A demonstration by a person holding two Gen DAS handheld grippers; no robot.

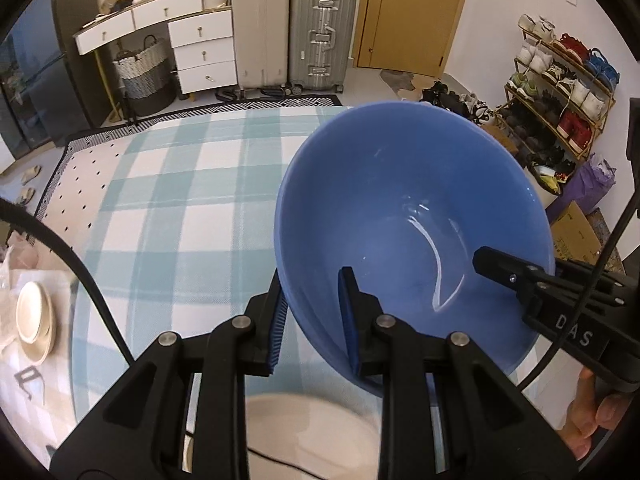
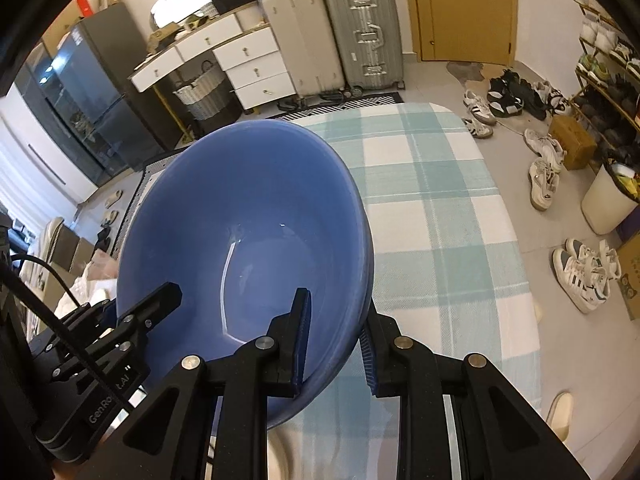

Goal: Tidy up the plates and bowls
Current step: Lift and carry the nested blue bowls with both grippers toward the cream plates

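table: checked cloth (image 1: 168,200), bare toward its far edge
blue bowl (image 1: 400,216): lifted above table near edge, tilted, carried by both tools
left gripper (image 1: 312,320): pinching bowl's left rim
right gripper (image 2: 336,340): pinching bowl's right rim
cream plates (image 1: 34,320): stacked off table's left edge

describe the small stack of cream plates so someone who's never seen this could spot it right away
Start at the table with the blue-and-white checked cloth and go to its left edge in the left wrist view. There, on pale crumpled wrapping, sits the stack of cream plates. It is small, flat and off-white, unlike the big blue bowl held up by both grippers.
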